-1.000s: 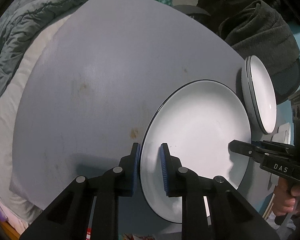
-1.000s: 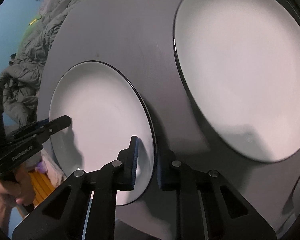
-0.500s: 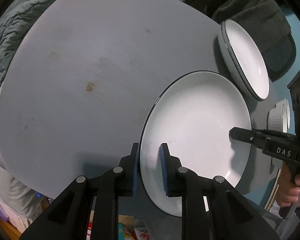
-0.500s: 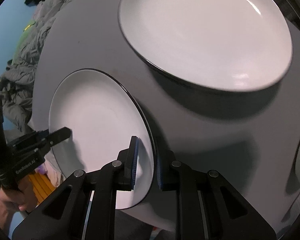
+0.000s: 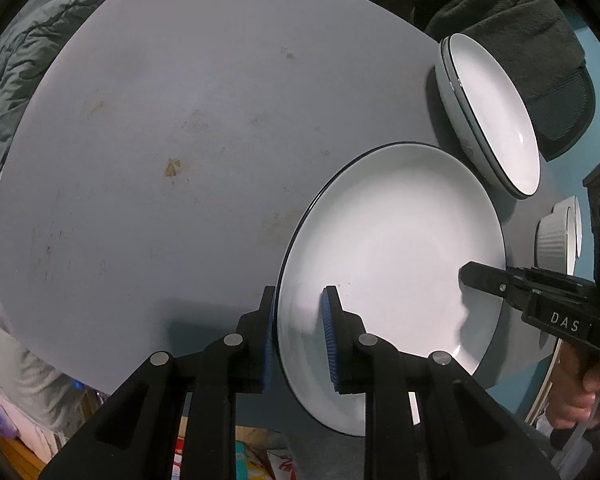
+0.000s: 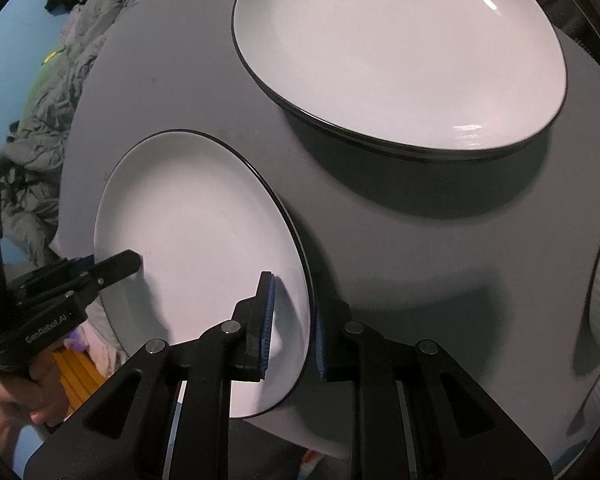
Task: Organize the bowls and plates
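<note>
White dark-rimmed round plate point(image 5: 392, 248) hung gripped at opposite rim edges, left gripper point(image 5: 298, 340) and right gripper point(image 6: 292, 324) clamped narrow, stacked plates point(image 6: 400, 48) just beyond.

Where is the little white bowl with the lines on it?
The ribbed bowl sits at the table's right edge in the left wrist view, just below the stacked plates.

The plate point(image 5: 396, 240) is white with a thin black rim. The stacked plates point(image 6: 400, 52) by the table's far edge are white, black-edged too. The table point(image 5: 180, 120) is grey with brownish stains. The ribbed bowl point(image 5: 556, 236) is white. Both grippers are black with blue ridged pads point(image 5: 327, 344).
</note>
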Action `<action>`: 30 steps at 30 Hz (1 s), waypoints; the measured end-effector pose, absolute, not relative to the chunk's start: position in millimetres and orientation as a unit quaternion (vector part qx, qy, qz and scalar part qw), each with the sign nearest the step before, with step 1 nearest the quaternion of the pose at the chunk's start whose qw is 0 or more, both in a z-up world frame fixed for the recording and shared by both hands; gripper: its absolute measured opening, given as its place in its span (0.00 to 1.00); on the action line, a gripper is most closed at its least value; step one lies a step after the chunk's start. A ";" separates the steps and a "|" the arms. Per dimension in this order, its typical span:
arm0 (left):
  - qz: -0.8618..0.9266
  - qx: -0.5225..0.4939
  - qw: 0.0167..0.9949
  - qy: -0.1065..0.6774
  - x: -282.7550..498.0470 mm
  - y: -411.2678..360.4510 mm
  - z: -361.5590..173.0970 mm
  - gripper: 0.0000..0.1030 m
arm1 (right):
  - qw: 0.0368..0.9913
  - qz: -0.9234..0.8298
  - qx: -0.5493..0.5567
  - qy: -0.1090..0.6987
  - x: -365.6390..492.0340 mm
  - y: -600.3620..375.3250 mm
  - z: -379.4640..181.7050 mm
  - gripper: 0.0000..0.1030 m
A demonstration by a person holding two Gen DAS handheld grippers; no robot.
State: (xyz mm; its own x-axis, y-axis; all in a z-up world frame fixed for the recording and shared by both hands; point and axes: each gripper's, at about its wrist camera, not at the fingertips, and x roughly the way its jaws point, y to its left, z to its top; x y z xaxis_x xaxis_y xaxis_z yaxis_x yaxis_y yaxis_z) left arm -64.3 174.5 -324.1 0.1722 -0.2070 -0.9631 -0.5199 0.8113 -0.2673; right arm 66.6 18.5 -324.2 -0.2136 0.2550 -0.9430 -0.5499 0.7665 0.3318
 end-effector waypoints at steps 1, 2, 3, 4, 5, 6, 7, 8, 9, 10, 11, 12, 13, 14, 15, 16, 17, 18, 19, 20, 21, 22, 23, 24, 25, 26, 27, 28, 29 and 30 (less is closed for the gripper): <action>0.110 -0.286 0.711 0.633 -64.1 174.7 -322.4 0.20 | 0.619 0.324 -0.104 0.708 66.7 18.3 -323.0 0.17; 0.109 -0.284 0.712 0.633 -63.1 172.9 -319.4 0.20 | 0.620 0.322 -0.103 0.708 67.2 17.7 -321.6 0.17; 0.109 -0.283 0.712 0.633 -62.1 172.8 -317.7 0.20 | 0.620 0.320 -0.101 0.709 67.4 17.5 -319.7 0.17; 0.108 -0.283 0.712 0.634 -60.6 171.5 -314.1 0.20 | 0.621 0.319 -0.101 0.709 68.2 16.1 -317.5 0.17; 0.107 -0.282 0.713 0.633 -59.1 170.8 -310.6 0.20 | 0.623 0.319 -0.101 0.708 69.0 14.9 -313.8 0.17; 0.106 -0.282 0.714 0.632 -58.0 169.0 -307.0 0.20 | 0.624 0.320 -0.102 0.706 69.6 13.0 -310.2 0.17; 0.106 -0.281 0.715 0.631 -56.3 168.1 -303.8 0.20 | 0.625 0.321 -0.103 0.704 70.3 12.0 -306.5 0.17; 0.104 -0.281 0.715 0.631 -54.5 167.0 -300.5 0.20 | 0.625 0.322 -0.102 0.704 71.3 10.7 -302.9 0.17; 0.104 -0.280 0.717 0.630 -52.3 166.0 -296.6 0.20 | 0.626 0.322 -0.101 0.703 72.5 9.2 -299.4 0.17; 0.102 -0.279 0.718 0.630 -49.4 164.7 -292.6 0.20 | 0.627 0.321 -0.101 0.703 73.2 11.0 -296.6 0.17; 0.101 -0.278 0.718 0.630 -47.9 164.2 -290.0 0.20 | 0.628 0.320 -0.099 0.702 75.5 9.5 -292.4 0.17; 0.101 -0.277 0.720 0.628 -43.8 162.9 -285.4 0.20 | 0.629 0.319 -0.099 0.701 76.1 8.6 -290.2 0.17; 0.100 -0.277 0.721 0.627 -42.0 162.9 -282.8 0.20 | 0.631 0.319 -0.097 0.701 78.5 7.3 -286.8 0.17; 0.099 -0.276 0.722 0.626 -38.4 162.0 -280.0 0.20 | 0.632 0.318 -0.096 0.700 79.7 6.5 -284.6 0.17; 0.098 -0.276 0.723 0.625 -34.0 160.9 -277.0 0.20 | 0.634 0.318 -0.096 0.699 80.9 5.9 -282.4 0.17; 0.097 -0.276 0.725 0.624 -30.5 161.1 -274.7 0.20 | 0.636 0.317 -0.094 0.697 84.0 4.5 -279.8 0.17; 0.096 -0.275 0.725 0.624 -24.9 160.4 -272.5 0.20 | 0.638 0.315 -0.091 0.697 86.2 4.3 -278.1 0.16; 0.095 -0.274 0.727 0.623 -18.8 159.7 -270.7 0.20 | 0.640 0.314 -0.088 0.696 90.2 2.9 -275.9 0.16; 0.093 -0.273 0.728 0.622 -12.4 159.1 -269.3 0.20 | 0.642 0.312 -0.085 0.695 94.0 2.2 -274.7 0.16; 0.092 -0.272 0.729 0.622 -5.3 158.5 -267.9 0.20 | 0.644 0.310 -0.082 0.694 98.6 1.1 -273.1 0.16; 0.090 -0.270 0.730 0.622 3.3 157.7 -266.3 0.20 | 0.646 0.308 -0.081 0.693 103.3 0.7 -271.6 0.16; 0.089 -0.268 0.730 0.622 9.5 159.9 -264.2 0.20 | 0.649 0.307 -0.079 0.692 107.0 0.7 -270.1 0.16; 0.089 -0.267 0.731 0.621 16.0 159.6 -263.0 0.20 | 0.653 0.304 -0.076 0.690 113.4 -0.1 -268.8 0.16; 0.087 -0.264 0.734 0.620 23.5 159.0 -261.6 0.20 | 0.655 0.302 -0.075 0.689 117.2 -0.4 -267.4 0.16; 0.086 -0.261 0.735 0.620 31.2 157.7 -260.7 0.20 | 0.658 0.300 -0.073 0.687 122.2 -0.4 -266.4 0.16; 0.085 -0.258 0.737 0.619 37.7 156.6 -260.0 0.20 | 0.660 0.298 -0.070 0.686 128.1 -1.0 -266.1 0.16; 0.084 -0.256 0.738 0.618 45.3 156.1 -259.3 0.20 | 0.662 0.296 -0.068 0.686 133.0 -1.3 -265.7 0.16; 0.082 -0.253 0.740 0.618 56.7 151.4 -259.8 0.20 | 0.663 0.293 -0.065 0.686 138.1 0.1 -266.2 0.16; 0.080 -0.249 0.742 0.618 66.4 150.9 -259.9 0.20 | 0.665 0.291 -0.062 0.685 145.2 0.2 -267.1 0.16; 0.079 -0.246 0.743 0.618 71.5 149.5 -260.2 0.20 | 0.665 0.289 -0.060 0.685 148.5 0.8 -267.4 0.16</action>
